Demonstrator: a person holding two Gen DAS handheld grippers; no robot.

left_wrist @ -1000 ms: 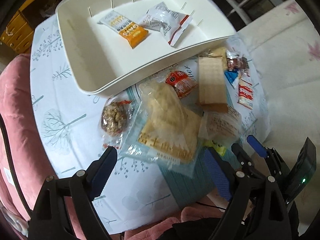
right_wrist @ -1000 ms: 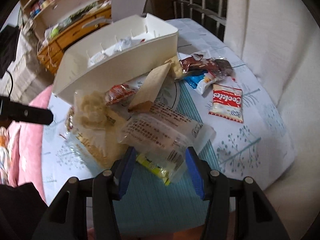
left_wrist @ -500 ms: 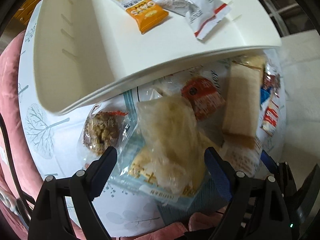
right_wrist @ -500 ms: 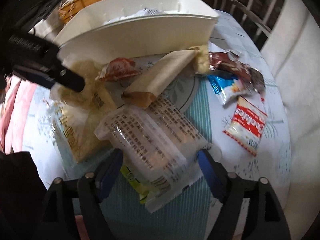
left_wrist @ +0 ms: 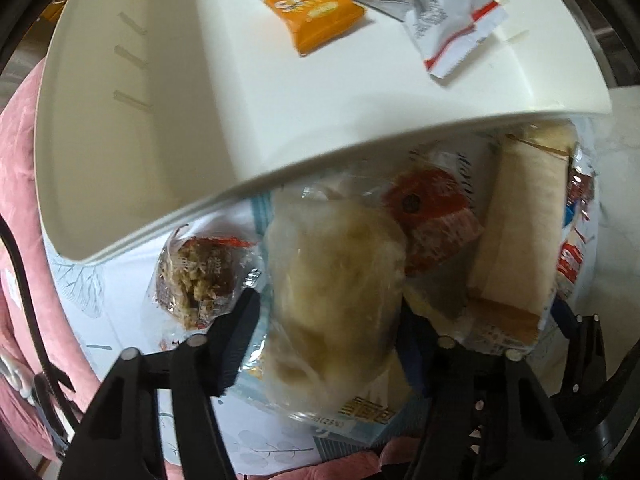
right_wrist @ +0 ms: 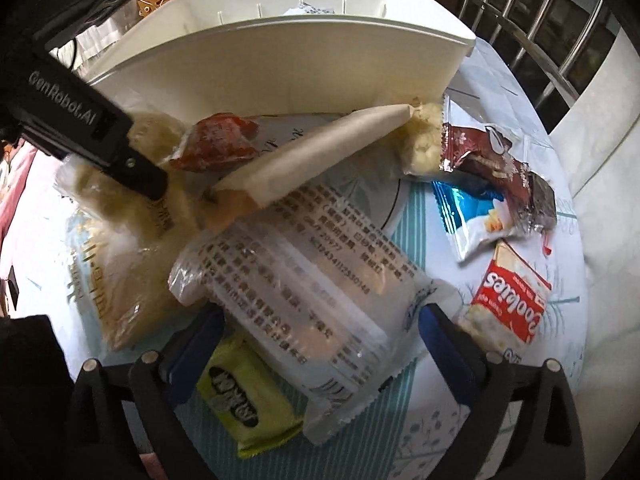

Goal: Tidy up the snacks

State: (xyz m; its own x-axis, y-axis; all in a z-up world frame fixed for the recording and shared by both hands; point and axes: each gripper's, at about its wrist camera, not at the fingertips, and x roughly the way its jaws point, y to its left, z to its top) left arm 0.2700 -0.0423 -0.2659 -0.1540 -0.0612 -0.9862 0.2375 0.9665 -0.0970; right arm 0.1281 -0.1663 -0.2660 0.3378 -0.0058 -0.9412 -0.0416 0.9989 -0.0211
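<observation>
We see a pale, lumpy snack in a clear wrapper [left_wrist: 332,288] lying on the snack pile, between our closing left tongs [left_wrist: 326,320], fingers [left_wrist: 240,320] just meeting its sides. Our right tongs [right_wrist: 320,336] are opening, astride a frosted printed packet [right_wrist: 304,280].

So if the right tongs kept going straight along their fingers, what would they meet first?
Probably the clear plastic packet with black print, lying between the opening right tongs; untouched yet, and depth is unclear.

"OATS" on the orange packet [left_wrist: 316,12]; "GenRobot.AI" on the left hand-held gripper [right_wrist: 156,188]; "Cookies" on the red-and-white packet [right_wrist: 508,300].
</observation>
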